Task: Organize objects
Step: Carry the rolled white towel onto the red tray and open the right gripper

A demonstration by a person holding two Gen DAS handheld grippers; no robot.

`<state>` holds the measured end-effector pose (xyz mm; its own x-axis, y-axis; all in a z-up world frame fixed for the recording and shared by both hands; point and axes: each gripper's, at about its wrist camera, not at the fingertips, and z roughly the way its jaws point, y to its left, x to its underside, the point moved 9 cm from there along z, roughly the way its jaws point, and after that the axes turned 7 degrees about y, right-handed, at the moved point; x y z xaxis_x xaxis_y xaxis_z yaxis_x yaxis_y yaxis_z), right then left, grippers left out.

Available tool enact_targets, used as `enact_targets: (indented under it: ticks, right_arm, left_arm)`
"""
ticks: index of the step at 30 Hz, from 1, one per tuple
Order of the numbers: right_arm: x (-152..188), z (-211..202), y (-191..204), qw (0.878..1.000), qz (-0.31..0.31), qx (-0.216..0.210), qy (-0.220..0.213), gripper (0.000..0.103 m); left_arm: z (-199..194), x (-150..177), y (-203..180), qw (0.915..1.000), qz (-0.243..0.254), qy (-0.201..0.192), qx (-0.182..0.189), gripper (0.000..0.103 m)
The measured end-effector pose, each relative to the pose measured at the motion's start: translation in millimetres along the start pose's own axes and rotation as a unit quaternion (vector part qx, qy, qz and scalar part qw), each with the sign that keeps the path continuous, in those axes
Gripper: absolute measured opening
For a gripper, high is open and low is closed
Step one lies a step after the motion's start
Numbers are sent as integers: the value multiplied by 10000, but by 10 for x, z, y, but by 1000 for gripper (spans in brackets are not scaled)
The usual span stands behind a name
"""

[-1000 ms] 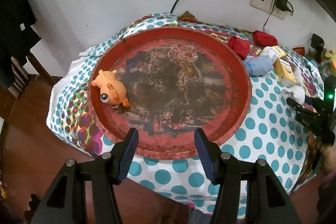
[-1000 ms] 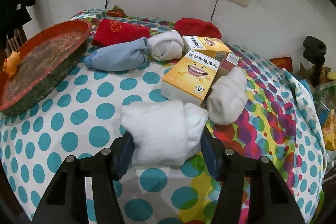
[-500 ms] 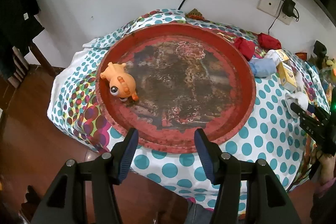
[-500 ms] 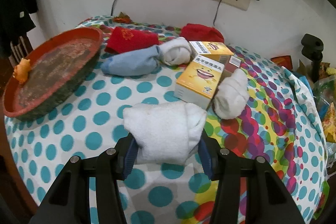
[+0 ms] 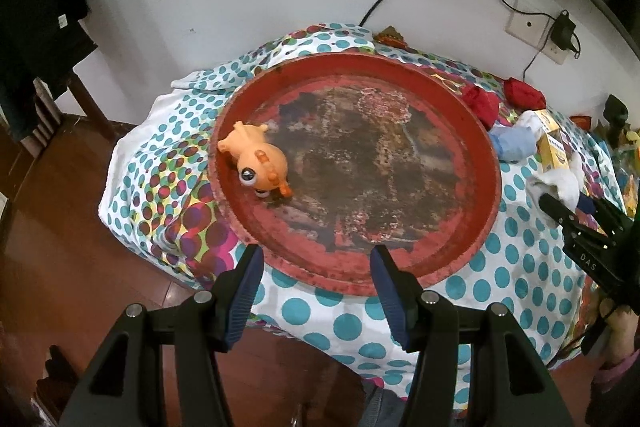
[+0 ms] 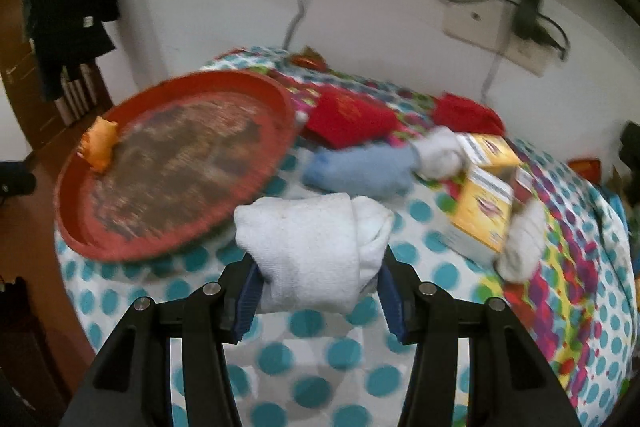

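The right gripper is clamped on the white rolled sock, lifted above the dotted cloth. The sock's long axis lies across the jaws, its folded end pointing right. The red tray lies ahead to the left, near. The left gripper hangs apart and empty at the tray's near rim.
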<state>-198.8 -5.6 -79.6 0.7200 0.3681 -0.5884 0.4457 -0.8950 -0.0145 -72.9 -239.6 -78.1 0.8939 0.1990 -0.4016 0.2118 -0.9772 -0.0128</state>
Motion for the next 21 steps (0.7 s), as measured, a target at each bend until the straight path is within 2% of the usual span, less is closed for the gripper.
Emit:
enact_targets:
  ticks: [8, 21]
  right_arm:
    - [-352, 141, 519, 9988, -420, -267, 42, 50]
    - [-683, 650, 946, 9958, -836, -127, 343, 50]
  left_arm:
    - [-83, -19, 86, 9999, -19, -82, -81, 57]
    - [-114, -20, 214, 9999, -120, -51, -83, 57]
